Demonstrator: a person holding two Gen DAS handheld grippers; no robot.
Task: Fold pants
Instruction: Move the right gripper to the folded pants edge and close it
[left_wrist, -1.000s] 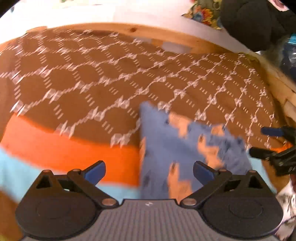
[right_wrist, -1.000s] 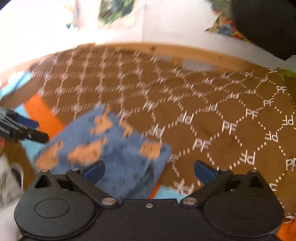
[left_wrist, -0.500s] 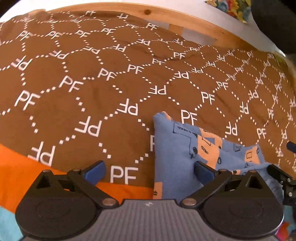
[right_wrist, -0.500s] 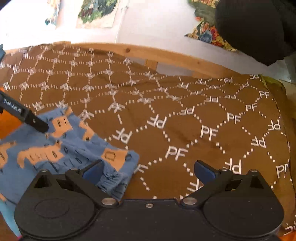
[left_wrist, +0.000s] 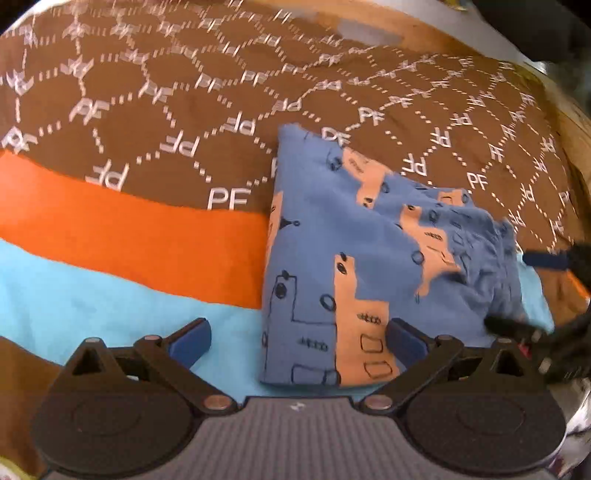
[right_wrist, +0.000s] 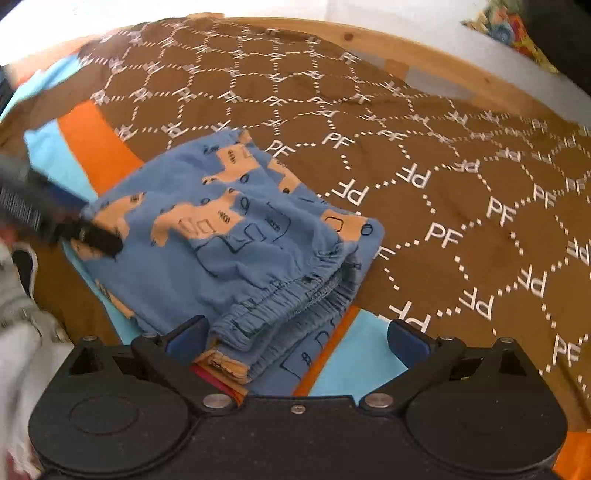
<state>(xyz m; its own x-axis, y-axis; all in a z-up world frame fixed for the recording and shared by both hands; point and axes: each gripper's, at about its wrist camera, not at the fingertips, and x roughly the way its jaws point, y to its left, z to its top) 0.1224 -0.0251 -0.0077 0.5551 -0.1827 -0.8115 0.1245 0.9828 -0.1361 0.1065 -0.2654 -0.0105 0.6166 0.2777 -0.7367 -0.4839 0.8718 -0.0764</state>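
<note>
The blue pants (left_wrist: 354, 254) with orange prints lie folded into a compact bundle on the bed blanket (left_wrist: 147, 122); in the right wrist view they (right_wrist: 229, 240) show the gathered waistband toward me. My left gripper (left_wrist: 297, 338) is open and empty, its right finger just over the bundle's near edge. My right gripper (right_wrist: 297, 338) is open and empty, with the waistband end between its fingers. Each gripper also shows in the other's view: the right one's fingers (left_wrist: 546, 258) at the bundle's right side, the left one (right_wrist: 55, 221) at its left side.
The blanket is brown with white "PF" lettering, with an orange stripe (left_wrist: 129, 236) and a light blue stripe (left_wrist: 74, 295) near me. A wooden bed frame (right_wrist: 424, 55) runs along the far edge. White cloth (right_wrist: 22, 332) lies at the right wrist view's left edge.
Both grippers have pulled back and lowered toward the near edge of the bed, so the stripes are back in view. The pants stay folded in place.
</note>
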